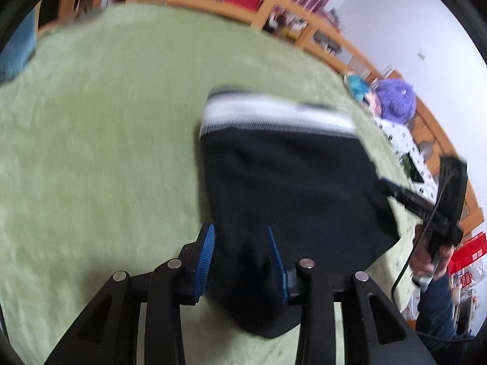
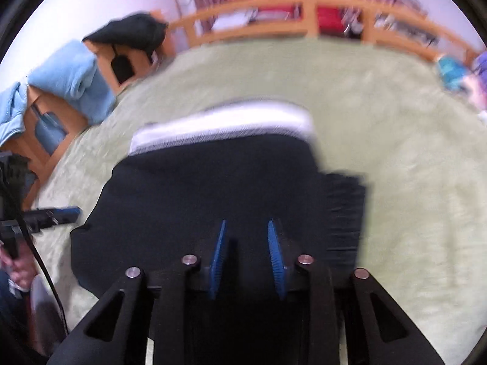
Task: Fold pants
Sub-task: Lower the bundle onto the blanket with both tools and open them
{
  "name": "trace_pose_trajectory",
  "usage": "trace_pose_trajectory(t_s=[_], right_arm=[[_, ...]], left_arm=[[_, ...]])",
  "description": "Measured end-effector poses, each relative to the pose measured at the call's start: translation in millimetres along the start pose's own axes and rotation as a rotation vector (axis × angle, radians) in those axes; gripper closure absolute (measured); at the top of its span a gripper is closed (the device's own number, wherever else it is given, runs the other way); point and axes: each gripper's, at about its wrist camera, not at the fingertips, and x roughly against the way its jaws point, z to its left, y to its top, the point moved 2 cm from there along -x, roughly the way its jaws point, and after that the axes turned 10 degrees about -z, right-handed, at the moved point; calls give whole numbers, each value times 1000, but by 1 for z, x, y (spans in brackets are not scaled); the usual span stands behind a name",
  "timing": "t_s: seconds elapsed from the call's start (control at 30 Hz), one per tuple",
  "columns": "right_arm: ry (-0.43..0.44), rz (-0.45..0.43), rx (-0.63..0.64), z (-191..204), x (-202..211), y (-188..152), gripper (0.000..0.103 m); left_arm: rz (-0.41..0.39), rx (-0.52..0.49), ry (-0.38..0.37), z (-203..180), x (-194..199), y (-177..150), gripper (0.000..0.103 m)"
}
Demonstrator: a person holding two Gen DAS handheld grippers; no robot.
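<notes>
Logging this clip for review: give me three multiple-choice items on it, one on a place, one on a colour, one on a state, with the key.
1. Where do the black pants lie?
A. on the green bedspread
B. on a wooden floor
C. on a chair

2. What colour is the pants' waistband?
A. red
B. white
C. yellow

3. How does the left gripper stand?
A. shut on a sock
B. jaws apart over the pants
C. shut on a hanger

Key: 1 A, the green cover surrounds the pants in both views. 2 B, a white band runs along their far edge. 3 B, the blue pads stand apart, with dark cloth showing between them.
</notes>
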Motion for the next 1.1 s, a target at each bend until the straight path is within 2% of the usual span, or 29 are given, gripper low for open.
trace_pose_trajectory(t_s=[0.07, 0.13, 0.2, 0.27, 0.33, 0.43, 0.53, 0.57, 0.63, 0.7, 0.77, 0.8, 0.87, 0.97, 1.1], right_arm=[[-42, -9, -30, -13, 6, -4, 56], [-80, 47, -51, -25, -5, -18, 57], [-109, 65, -58, -30, -16, -34, 57], [-132, 28, -31, -28, -20, -42, 56], [-146, 28, -32, -26, -21, -41, 55], [-114, 17, -57, -27, -9, -30, 58], [-161, -77, -61, -29, 11, -11, 59], [-161, -110, -59, -27, 12, 1, 59], [-127, -120, -55, -25, 0, 20, 59], [-125, -112, -33, -20, -19, 33, 60], [-107, -96, -20, -17, -41, 41, 66], [-117, -66, -14, -15, -56, 41, 69], [-149, -7, -8, -19, -81, 33, 69], [-143, -2, -49, -31, -91, 26, 66], [-148, -2, -99, -40, -73, 27, 67]], left_arm=[[0, -8, 5, -9, -9, 11, 56], [-9, -41, 50, -18, -24, 13, 56], [15, -67, 91, -26, -43, 7, 56], [68, -90, 140, -34, -69, -9, 55], [46, -132, 194, -39, -76, -17, 55], [58, -97, 170, -37, -64, -7, 55], [-17, -101, 151, -38, -46, 10, 55], [-40, -106, 145, -38, -44, 16, 55], [-81, -102, 132, -39, -47, 32, 55], [-82, -78, 118, -37, -59, 48, 55], [-78, -53, 97, -31, -73, 56, 55], [-63, -50, 102, -28, -80, 55, 55], [16, -57, 94, -16, -103, 41, 56], [31, -53, 93, -11, -110, 29, 55], [22, -66, 125, -18, -94, 31, 55]])
